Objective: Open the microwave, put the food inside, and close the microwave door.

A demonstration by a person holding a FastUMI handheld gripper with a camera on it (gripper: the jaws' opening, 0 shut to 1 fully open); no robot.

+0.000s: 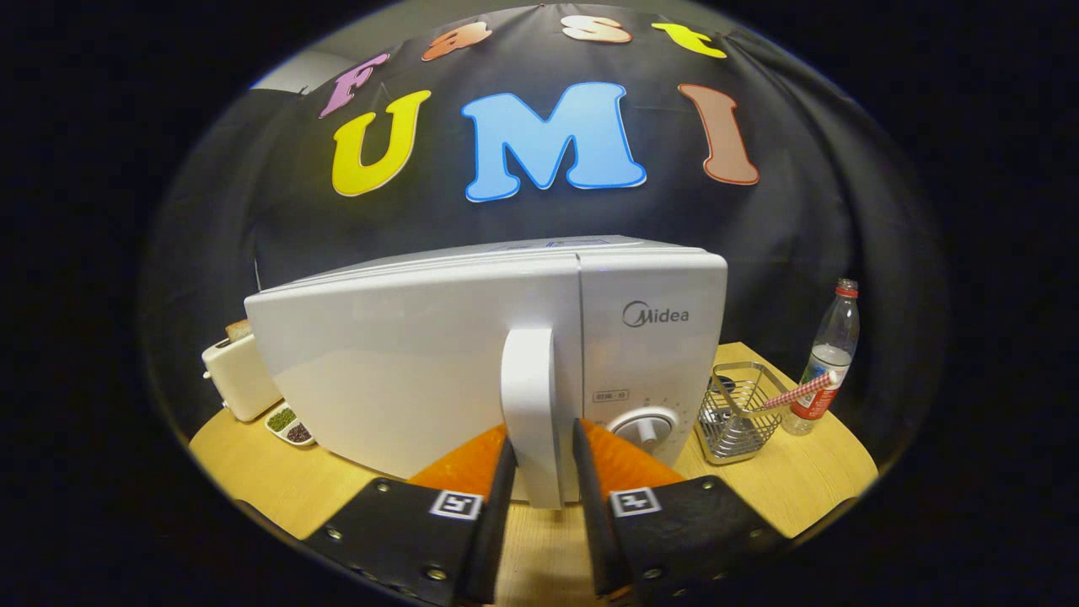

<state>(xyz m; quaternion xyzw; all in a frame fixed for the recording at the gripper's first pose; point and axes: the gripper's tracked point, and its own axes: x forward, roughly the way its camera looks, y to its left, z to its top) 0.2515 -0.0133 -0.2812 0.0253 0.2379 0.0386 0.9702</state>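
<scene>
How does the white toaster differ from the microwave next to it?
The toaster is far smaller than the microwave. It has bread sticking up from its top; the microwave's top is bare. The microwave has a door handle, now between the fingers of the tongs; the toaster stands untouched beyond them. Both are white and sit on the wooden table.

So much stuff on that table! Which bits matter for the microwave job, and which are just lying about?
For the job:
microwave
door handle, between the gripper fingers

Lying about:
toaster
small dish
wire basket
water bottle
</scene>
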